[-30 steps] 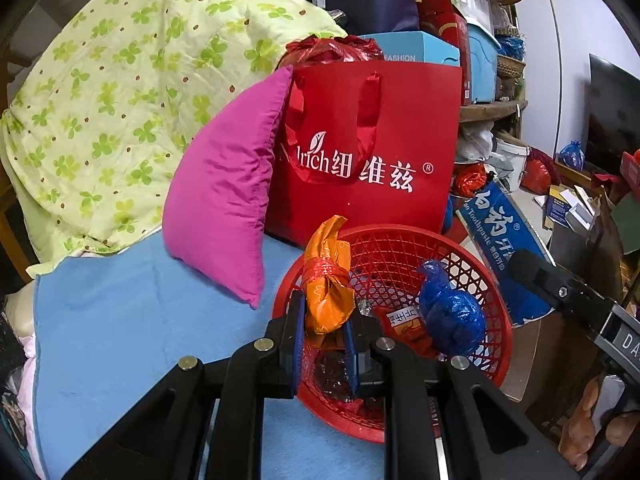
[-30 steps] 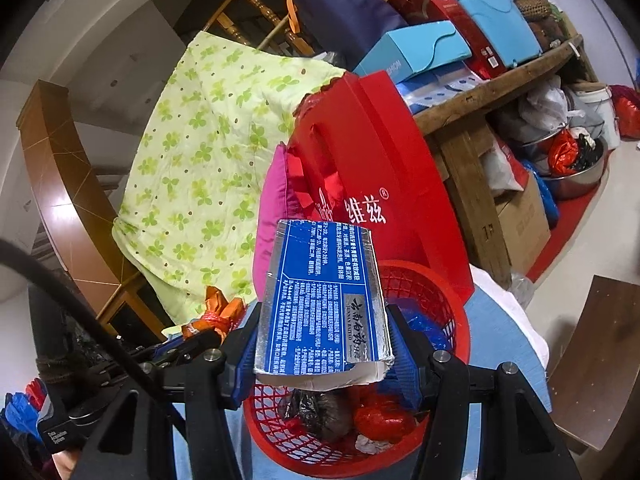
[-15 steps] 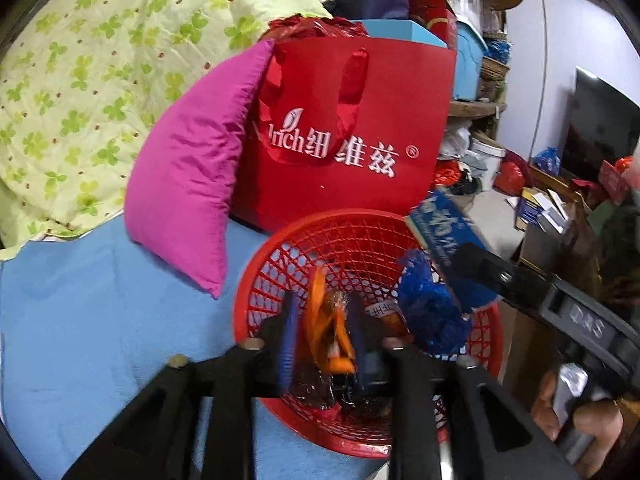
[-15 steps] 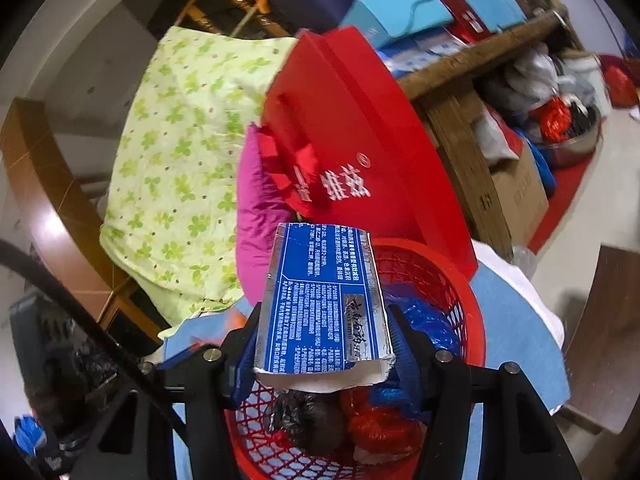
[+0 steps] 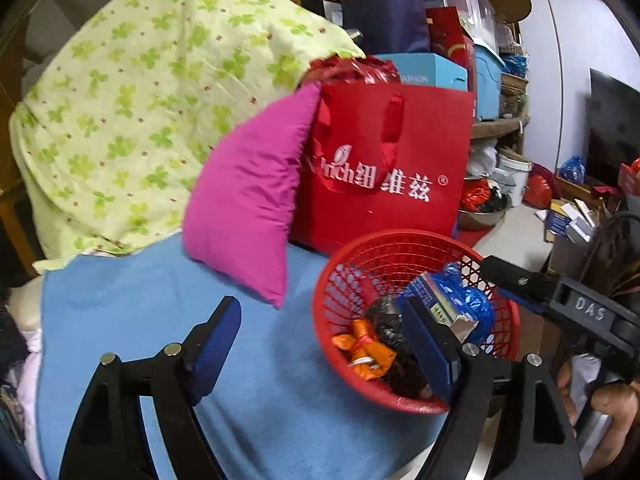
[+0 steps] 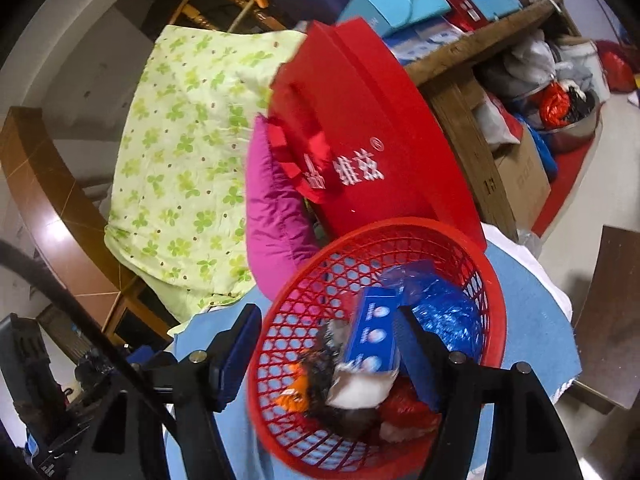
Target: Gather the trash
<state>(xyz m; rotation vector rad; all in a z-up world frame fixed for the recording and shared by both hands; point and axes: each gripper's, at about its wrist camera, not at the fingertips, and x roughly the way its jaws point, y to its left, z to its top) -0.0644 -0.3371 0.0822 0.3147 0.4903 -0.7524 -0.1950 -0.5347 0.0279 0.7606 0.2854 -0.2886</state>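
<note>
Cluttered wooden shelf [image 6: 476,52], pale floor [image 6: 576,240]

Blue-covered bed [image 5: 132,320] bearing a red mesh basket [image 5: 340,280], magenta pillow [image 5: 248,208], red gift bag [image 5: 384,168] and green floral quilt [image 5: 140,112].

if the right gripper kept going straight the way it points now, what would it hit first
Most likely the blue toothpaste box lying in the red basket, directly between the open right gripper fingers; depth is unclear, so the crumpled trash under it could come first.
</note>
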